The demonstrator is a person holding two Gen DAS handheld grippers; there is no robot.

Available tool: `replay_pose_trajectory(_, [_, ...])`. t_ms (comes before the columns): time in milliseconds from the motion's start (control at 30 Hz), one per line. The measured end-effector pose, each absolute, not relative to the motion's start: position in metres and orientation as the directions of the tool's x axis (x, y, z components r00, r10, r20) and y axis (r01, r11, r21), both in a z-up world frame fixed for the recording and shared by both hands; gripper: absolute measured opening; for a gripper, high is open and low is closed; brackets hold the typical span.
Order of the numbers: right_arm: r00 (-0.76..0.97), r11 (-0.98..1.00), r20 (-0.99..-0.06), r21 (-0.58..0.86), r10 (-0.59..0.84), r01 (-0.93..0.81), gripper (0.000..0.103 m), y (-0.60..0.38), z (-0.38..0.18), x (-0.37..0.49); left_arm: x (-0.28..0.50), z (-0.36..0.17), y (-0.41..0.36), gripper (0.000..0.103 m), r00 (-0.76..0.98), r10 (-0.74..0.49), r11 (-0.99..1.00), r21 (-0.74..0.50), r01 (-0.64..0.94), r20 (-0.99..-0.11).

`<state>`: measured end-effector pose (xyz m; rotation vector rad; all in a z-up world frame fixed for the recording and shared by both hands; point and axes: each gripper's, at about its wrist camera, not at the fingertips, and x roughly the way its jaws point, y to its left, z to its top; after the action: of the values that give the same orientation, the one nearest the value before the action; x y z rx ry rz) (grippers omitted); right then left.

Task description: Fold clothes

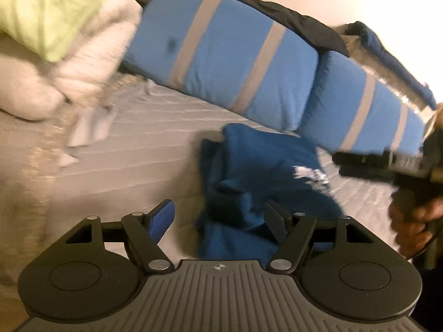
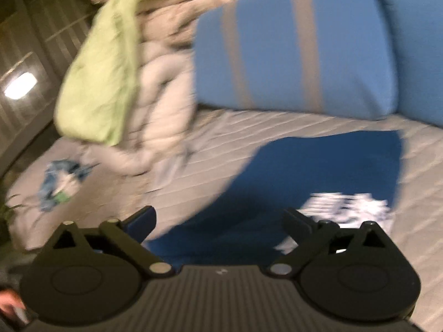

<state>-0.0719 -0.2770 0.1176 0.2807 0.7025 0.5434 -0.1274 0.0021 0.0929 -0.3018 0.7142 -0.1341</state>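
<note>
A dark blue garment [image 1: 263,177] with a white print [image 1: 310,177] lies crumpled on the grey quilted bed [image 1: 133,166]. My left gripper [image 1: 220,218] is open just in front of the garment's near left edge, its right finger over the cloth. At the right edge of the left wrist view a hand [image 1: 409,221] holds my right gripper [image 1: 340,163] beside the garment. In the right wrist view the same garment [image 2: 318,171] spreads flatter, white print [image 2: 346,210] near the right finger. My right gripper [image 2: 220,221] is open above its near edge, holding nothing.
Two light blue pillows with grey stripes [image 1: 235,55] line the back of the bed, a black garment [image 1: 299,19] draped on them. A heap of white and pale green clothes [image 2: 110,83] sits at the left. A small blue-and-white cloth [image 2: 63,182] lies near the bed's left edge.
</note>
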Motion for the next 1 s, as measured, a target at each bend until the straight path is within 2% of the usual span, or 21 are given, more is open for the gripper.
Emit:
replay_pose_trajectory(100, [0.669,0.843,-0.536,0.461,0.514,-0.278,0.102,-0.313,0.1,-0.07,-0.102,0.086,0.0,0.07,0.69,-0.295,0.914,-0.405,0.002,-0.662])
replay_pose_trajectory(200, [0.678,0.826,-0.528,0.521,0.512,-0.218,0.102,-0.34,0.078,-0.072,-0.078,0.073,-0.002,0.065,0.631,-0.301,0.902,-0.428,-0.054,-0.714])
replay_pose_trajectory(233, [0.67,0.819,-0.536,0.539,0.514,-0.197,0.102,-0.346,0.07,-0.073,-0.071,0.069,-0.003,0.05,0.613,-0.301,0.899,-0.432,-0.072,-0.73])
replay_pose_trajectory(267, [0.66,0.811,-0.545,0.558,0.518,-0.175,0.102,-0.351,0.062,-0.074,-0.063,0.064,-0.003,0.029,0.593,-0.303,0.896,-0.435,-0.089,-0.746])
replay_pose_trajectory(333, [0.643,0.804,-0.572,0.582,0.51,-0.121,0.102,-0.357,0.054,-0.073,-0.054,0.056,-0.006,0.017,0.53,-0.314,0.894,-0.433,-0.114,-0.788])
replay_pose_trajectory(367, [0.639,0.802,-0.575,0.587,0.51,-0.111,0.102,-0.36,0.054,-0.072,-0.053,0.055,-0.007,0.015,0.504,-0.322,0.895,-0.431,-0.114,-0.801])
replay_pose_trajectory(633, [0.648,0.759,-0.57,0.651,0.505,-0.019,0.102,-0.381,0.051,-0.065,-0.083,0.063,0.011,0.012,0.436,-0.412,0.838,-0.521,-0.163,-0.8])
replay_pose_trajectory(800, [0.654,0.786,-0.583,0.617,0.482,-0.029,0.102,-0.381,0.054,-0.068,-0.089,0.054,0.007,0.013,0.417,-0.302,0.916,-0.382,-0.122,-0.857])
replay_pose_trajectory(900, [0.654,0.807,-0.592,0.589,0.471,-0.047,0.102,-0.377,0.055,-0.07,-0.084,0.057,0.005,0.024,0.468,-0.256,0.94,-0.33,-0.082,-0.846])
replay_pose_trajectory(1000, [0.654,0.813,-0.595,0.58,0.468,-0.054,0.102,-0.375,0.056,-0.07,-0.08,0.069,0.005,0.042,0.533,-0.215,0.956,-0.287,-0.055,-0.818])
